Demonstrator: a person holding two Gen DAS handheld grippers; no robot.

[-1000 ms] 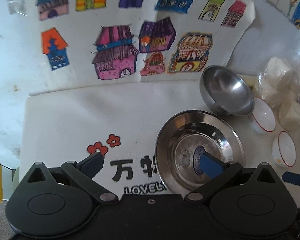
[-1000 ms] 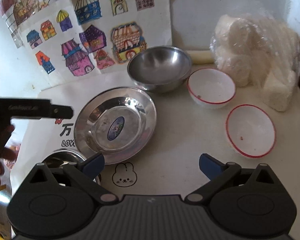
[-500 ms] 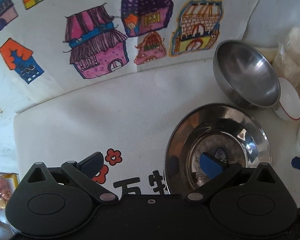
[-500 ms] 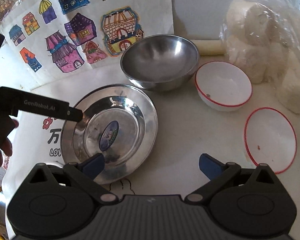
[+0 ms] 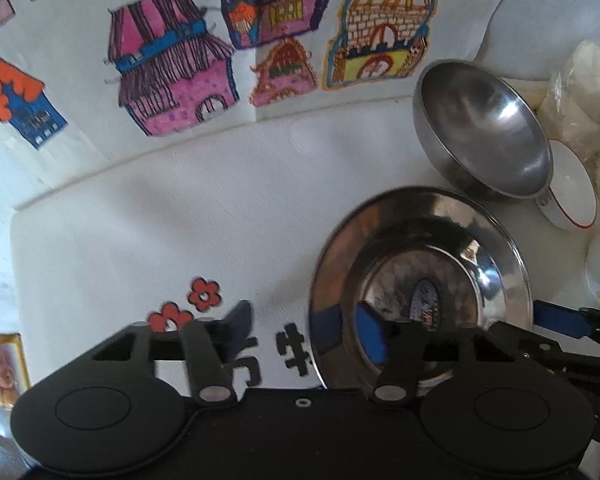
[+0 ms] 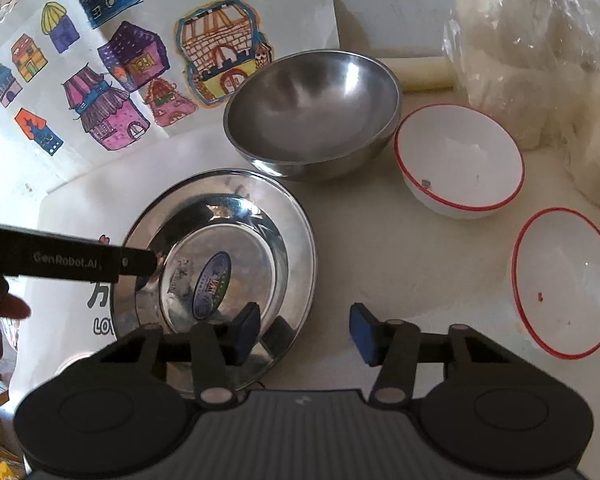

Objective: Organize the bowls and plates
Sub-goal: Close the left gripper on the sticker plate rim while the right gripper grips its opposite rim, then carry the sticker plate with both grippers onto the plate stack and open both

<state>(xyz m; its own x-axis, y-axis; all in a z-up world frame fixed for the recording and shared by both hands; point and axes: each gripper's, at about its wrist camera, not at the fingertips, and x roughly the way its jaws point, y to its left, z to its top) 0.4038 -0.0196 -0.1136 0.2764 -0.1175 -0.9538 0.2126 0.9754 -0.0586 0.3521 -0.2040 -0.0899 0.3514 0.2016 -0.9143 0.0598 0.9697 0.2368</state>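
Both grippers are taking opposite rims of the steel plate [image 6: 220,268], so the step in hand looks like a two-handed pickup.

At the left of the right wrist view, the left gripper [image 5: 304,330] reaches in over the plate's left rim; in its own view the rim lies between its jaws, one blue pad inside the dish and the other outside on the white cloth [image 5: 180,220]. Those jaws are closing, and the pads do not yet seem to press the metal.

At lower centre of the right wrist view, the right gripper [image 6: 304,330] straddles the plate's right rim, left pad over the metal, right pad over bare table. Its jaws too are closing, not yet clamped.

Right of the plate sit the steel bowl [image 6: 312,116] at upper centre, then two red-rimmed white bowls [image 6: 458,160] and [image 6: 562,280].

Next, both pairs of pads need to finish pinching the thin rim evenly, then lift level; an uneven squeeze could tip the slick plate.

Against the earlier frames, both grippers are lower and closer to the plate, and their jaws are narrower than their former wide spread.
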